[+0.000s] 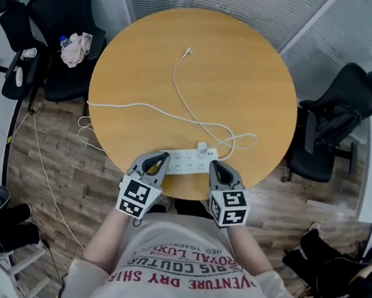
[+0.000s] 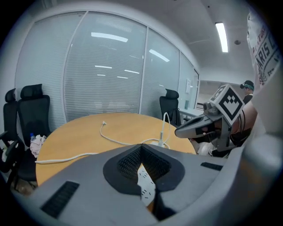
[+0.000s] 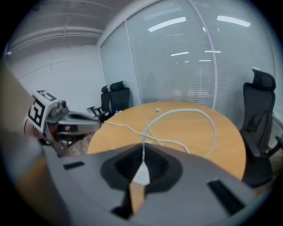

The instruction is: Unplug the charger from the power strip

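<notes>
A white power strip [image 1: 186,163] lies at the near edge of the round wooden table [image 1: 246,72]. A small white charger [image 1: 202,148] is plugged into its right part, and its thin cable [image 1: 179,85] loops over the tabletop. My left gripper [image 1: 163,157] hovers over the strip's left end with its jaws shut and empty. My right gripper [image 1: 214,165] hangs by the strip's right end, near the charger, also shut on nothing. In the left gripper view the strip [image 2: 146,183] shows through the slit under the jaws. In the right gripper view the cable [image 3: 185,112] arcs ahead.
The strip's thicker white cord [image 1: 118,105] runs off the table's left edge to the floor. Black office chairs stand at the left [image 1: 60,28] and right [image 1: 336,120]. Glass walls with blinds lie beyond the table. Bags and shoes sit on the floor at both lower corners.
</notes>
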Available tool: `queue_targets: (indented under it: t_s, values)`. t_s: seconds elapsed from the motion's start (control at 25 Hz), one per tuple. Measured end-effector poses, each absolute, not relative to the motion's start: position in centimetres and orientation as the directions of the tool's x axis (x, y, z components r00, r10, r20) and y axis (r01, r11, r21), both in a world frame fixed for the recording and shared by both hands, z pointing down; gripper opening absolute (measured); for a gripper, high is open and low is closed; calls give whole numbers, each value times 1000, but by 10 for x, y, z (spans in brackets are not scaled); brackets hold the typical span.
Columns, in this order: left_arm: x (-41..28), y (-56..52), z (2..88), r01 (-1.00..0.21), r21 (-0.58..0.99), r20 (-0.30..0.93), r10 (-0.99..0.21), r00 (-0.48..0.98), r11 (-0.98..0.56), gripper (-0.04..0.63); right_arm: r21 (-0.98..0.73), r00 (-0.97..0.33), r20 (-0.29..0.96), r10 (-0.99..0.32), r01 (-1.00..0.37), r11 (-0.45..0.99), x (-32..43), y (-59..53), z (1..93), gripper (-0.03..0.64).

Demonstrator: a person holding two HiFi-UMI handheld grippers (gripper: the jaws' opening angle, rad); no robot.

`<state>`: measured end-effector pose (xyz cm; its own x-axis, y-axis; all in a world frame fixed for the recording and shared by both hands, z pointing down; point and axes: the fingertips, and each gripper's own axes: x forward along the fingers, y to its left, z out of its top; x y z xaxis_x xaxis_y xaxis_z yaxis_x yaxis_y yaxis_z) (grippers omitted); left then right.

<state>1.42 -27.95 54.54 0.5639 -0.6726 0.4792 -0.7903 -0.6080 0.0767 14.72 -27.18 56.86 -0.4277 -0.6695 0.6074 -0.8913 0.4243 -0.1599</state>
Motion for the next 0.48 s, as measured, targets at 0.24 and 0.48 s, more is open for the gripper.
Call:
queue_targets:
  t_s: [0.24,0.48]
  values:
    - [42,-276,608,-762,77,587,-588,556,-643,33,-211,-457,667,-589,-873,439,152,-277,605,29]
    - [58,-268,661,-735,88,698,-485,527,-673,32,-239,-474,698,-537,-861,449,148,-275,627,29]
